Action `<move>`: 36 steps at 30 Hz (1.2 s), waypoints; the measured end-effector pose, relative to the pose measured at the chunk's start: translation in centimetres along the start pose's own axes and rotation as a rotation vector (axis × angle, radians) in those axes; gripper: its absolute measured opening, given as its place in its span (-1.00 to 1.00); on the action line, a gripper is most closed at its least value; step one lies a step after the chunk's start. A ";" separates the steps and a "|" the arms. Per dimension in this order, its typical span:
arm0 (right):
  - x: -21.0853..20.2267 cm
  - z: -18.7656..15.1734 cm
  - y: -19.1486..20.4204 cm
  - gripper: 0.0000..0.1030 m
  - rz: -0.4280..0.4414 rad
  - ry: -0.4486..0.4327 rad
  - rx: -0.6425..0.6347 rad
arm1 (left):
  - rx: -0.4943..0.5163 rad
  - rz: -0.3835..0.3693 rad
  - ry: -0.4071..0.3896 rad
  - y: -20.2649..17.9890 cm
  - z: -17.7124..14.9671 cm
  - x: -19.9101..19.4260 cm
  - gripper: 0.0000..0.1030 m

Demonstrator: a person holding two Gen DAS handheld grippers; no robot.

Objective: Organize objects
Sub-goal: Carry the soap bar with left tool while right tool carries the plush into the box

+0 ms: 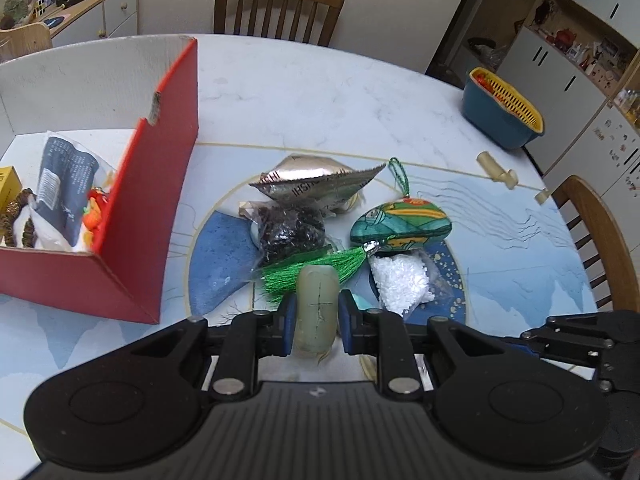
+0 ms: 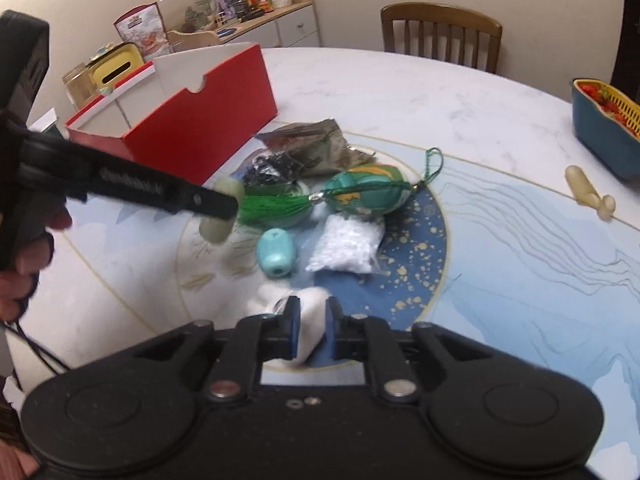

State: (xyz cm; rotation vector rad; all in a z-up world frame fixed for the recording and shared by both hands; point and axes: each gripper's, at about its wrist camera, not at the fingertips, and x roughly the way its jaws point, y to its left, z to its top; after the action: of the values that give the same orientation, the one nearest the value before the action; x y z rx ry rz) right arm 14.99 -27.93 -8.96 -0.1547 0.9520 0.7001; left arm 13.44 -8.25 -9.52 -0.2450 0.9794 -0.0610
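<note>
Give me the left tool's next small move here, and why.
Probably carry left toward the red box and release over its open top. The left tool is shut on a pale cylinder, held above the table, and the box already holds sorted items. The right tool grips a white soft item, so it can follow.

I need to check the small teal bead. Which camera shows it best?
The right wrist view: the teal bead lies fully exposed on the table. The left wrist view shows only a sliver behind the left gripper.
</note>
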 end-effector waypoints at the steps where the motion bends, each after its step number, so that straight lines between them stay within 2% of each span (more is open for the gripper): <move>1: 0.0 -0.1 0.1 -0.51 -0.004 0.002 -0.003 | -0.002 -0.004 -0.002 0.2 0.1 -0.4 -0.59; 5: 0.4 -0.5 0.5 -0.35 -0.025 0.016 -0.006 | -0.017 -0.021 -0.010 1.2 0.5 -1.7 -0.59; 7: 0.7 -0.5 1.0 -0.04 -0.029 0.017 -0.004 | -0.025 -0.029 -0.014 1.6 0.8 -2.4 -0.59; 9: 1.2 -0.4 1.5 0.17 -0.037 0.011 -0.010 | -0.025 -0.037 -0.022 2.1 1.1 -3.1 -0.59; 17: 3.7 -0.3 2.9 0.13 -0.105 0.050 -0.045 | -0.021 -0.059 -0.052 3.7 2.8 -5.2 -0.59; 23: 4.4 -0.3 4.2 -0.11 -0.133 0.060 -0.073 | -0.007 -0.066 -0.063 5.1 3.8 -6.0 -0.59; 27: 4.2 0.1 4.9 -0.33 -0.163 0.044 -0.071 | 0.008 -0.071 -0.061 6.1 4.2 -6.5 -0.59; 36: 0.9 3.7 6.1 -0.33 -0.115 -0.058 0.023 | 0.033 -0.078 -0.080 8.8 5.6 -7.8 -0.59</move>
State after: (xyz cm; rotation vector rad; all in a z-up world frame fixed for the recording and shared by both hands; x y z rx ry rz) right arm 14.12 -21.25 -6.44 -0.1670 0.8879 0.5849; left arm 13.17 2.54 -2.27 -0.2531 0.8889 -0.1375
